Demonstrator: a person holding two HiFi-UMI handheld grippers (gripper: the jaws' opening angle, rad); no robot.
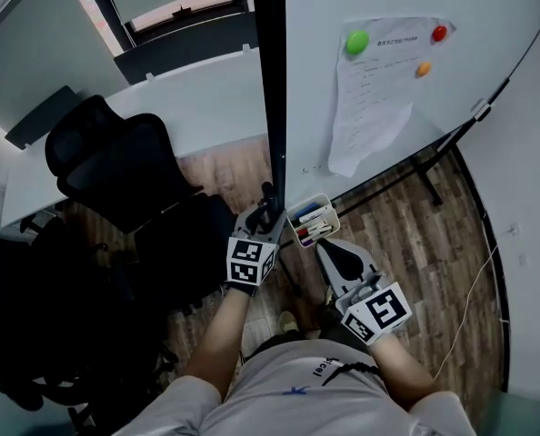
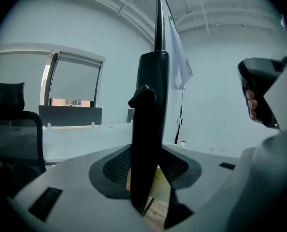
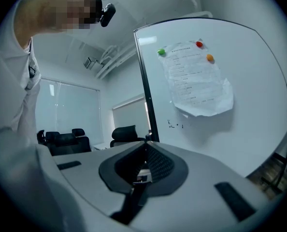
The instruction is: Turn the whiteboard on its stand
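The whiteboard (image 1: 406,25) stands tall on its stand, and its black side frame (image 1: 272,89) runs down the middle of the head view. My left gripper (image 1: 266,209) is shut on the lower end of that frame; in the left gripper view the black frame (image 2: 150,129) sits pressed between the pads (image 2: 115,170). My right gripper (image 1: 334,254) hovers a little lower and to the right, below the marker tray (image 1: 312,222), shut with nothing in it. The right gripper view faces the board's white face (image 3: 250,105) past the closed right gripper (image 3: 142,170).
A sheet of paper (image 1: 375,89) hangs on the board under coloured magnets. Black office chairs (image 1: 115,166) crowd the left, beside a long white table (image 1: 188,107). A stand leg (image 1: 429,180) crosses the wooden floor at right, with a cable (image 1: 475,289) lying there.
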